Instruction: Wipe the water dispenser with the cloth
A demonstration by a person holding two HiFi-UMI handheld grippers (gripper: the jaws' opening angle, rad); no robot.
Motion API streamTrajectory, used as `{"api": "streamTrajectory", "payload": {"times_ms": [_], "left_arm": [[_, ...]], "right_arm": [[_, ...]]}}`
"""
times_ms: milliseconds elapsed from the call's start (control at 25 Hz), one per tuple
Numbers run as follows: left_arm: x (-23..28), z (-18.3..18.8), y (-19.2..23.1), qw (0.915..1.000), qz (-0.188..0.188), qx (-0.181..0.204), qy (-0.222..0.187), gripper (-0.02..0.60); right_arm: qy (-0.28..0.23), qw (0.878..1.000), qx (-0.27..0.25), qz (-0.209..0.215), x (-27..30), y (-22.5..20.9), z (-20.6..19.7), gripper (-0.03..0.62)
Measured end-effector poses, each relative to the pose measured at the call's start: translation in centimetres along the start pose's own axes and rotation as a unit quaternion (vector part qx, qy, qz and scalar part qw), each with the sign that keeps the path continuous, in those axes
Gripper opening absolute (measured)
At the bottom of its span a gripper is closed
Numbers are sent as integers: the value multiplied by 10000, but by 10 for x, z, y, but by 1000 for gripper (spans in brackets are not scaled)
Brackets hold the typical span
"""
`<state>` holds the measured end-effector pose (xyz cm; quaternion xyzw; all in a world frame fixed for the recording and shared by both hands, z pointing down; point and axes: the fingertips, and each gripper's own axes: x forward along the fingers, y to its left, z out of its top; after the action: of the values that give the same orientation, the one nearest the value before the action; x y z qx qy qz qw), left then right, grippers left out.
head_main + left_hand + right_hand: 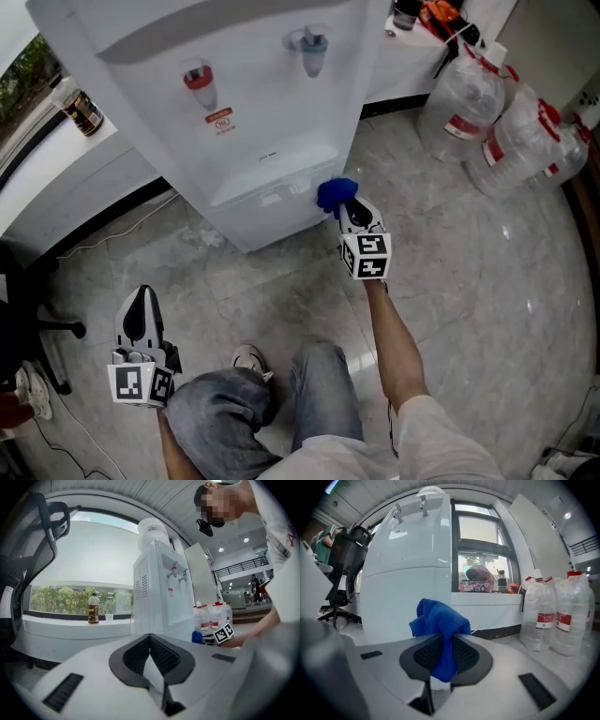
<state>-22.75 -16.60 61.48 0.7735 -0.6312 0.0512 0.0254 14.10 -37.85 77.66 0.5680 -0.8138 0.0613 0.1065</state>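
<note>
In the head view, your right gripper (351, 214) reached forward with a bunched blue cloth (336, 193) at its tip. The cloth sat at the lower front corner of the tall white plastic water dispenser (234, 122), below its red tap (198, 82) and blue tap (312, 52). Whether the cloth touched the panel could not be told. Your left gripper (141, 317) hung low beside your knee, over the pale marble floor (469, 309). Clear plastic water bottles with red caps (511, 127) stood to the right.

In the left gripper view, its dark ribbed pads (164, 656) were pressed together at the tips, with nothing between them.

In the right gripper view, the jaws pinched the cloth, which bulged above them in front of the dispenser's white wall.
</note>
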Motion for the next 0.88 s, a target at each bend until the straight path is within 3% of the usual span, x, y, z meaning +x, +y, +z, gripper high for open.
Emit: {"api": "streamTrajectory", "payload": {"times_ms": [160,320,560,760,880], "left_arm": [[-1,-2,0,10000,39,-9,19,12],[-2,0,-1,10000,63,-4,-42,12],[-9,1,-1,9998,101,-105,-105,12],[-15,3,1,9997,141,-105,-164,12],[-18,1,6,9996,184,-139,-171,12]], "right_arm": [[-4,9998,-177,86,-9,4,0,66],[-52,9991,-251,338,-34,39,-8,66],[-30,9945,5,1048,-47,139,-29,66],[108,9823,85,1870,-42,242,-40,66],[210,9758,71,2176,-29,283,-47,66]]}}
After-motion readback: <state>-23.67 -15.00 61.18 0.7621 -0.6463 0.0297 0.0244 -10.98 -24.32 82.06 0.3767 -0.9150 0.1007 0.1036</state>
